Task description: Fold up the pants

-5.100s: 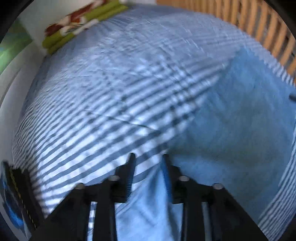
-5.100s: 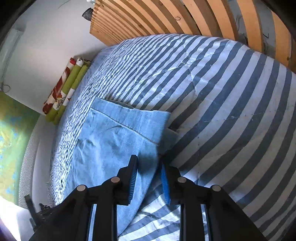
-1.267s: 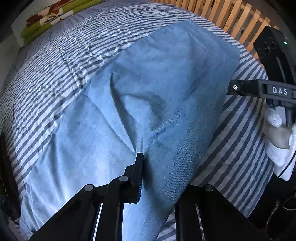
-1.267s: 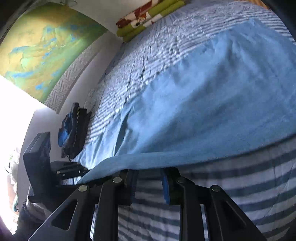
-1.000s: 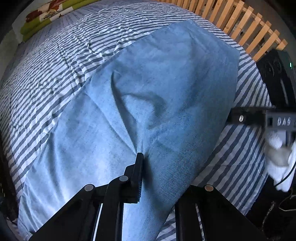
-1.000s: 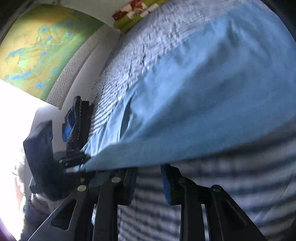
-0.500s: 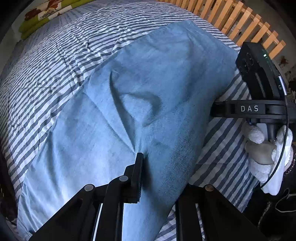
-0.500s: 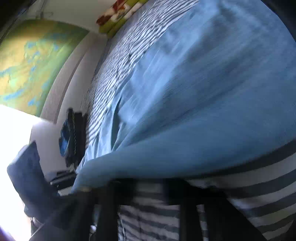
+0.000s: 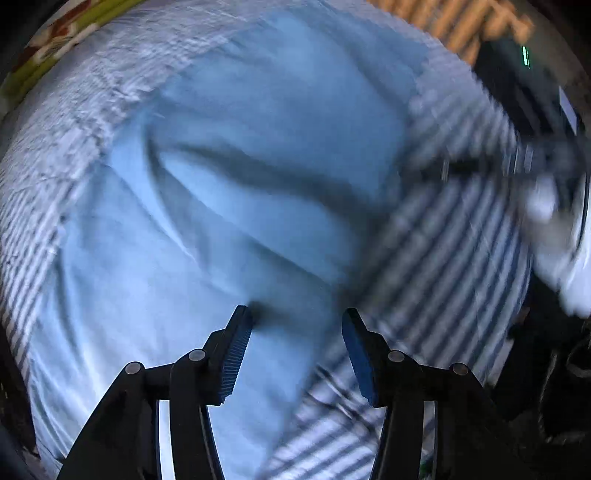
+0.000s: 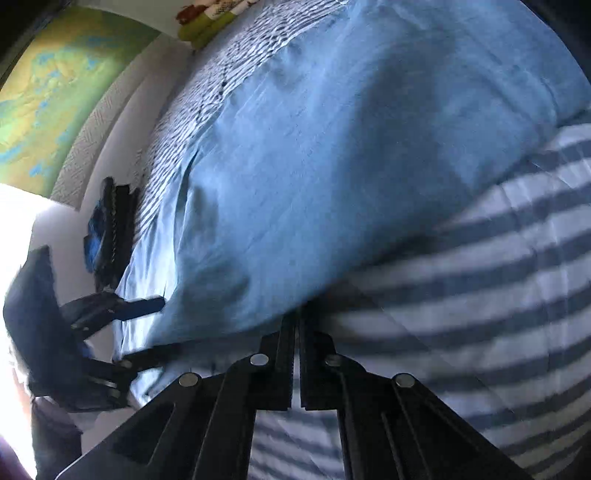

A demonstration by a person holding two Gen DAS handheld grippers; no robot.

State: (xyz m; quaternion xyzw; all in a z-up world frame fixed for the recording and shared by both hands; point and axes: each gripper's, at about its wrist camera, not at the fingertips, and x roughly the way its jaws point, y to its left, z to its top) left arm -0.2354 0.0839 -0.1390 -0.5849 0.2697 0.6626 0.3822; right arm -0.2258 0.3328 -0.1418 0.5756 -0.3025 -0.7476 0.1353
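On the left, the left gripper (image 9: 297,326), which a moment ago pinched a fold of the pants (image 9: 229,206), is opening, the denim loose between its jaws. The pants lie across the striped bed cover (image 9: 454,266). On the right, the right gripper (image 10: 297,321) has just clamped shut at the near hem, probably to start the next fold.

Striped bedcover (image 10: 517,258), wooden slatted headboard (image 9: 443,26), green map (image 10: 55,92) on white wall
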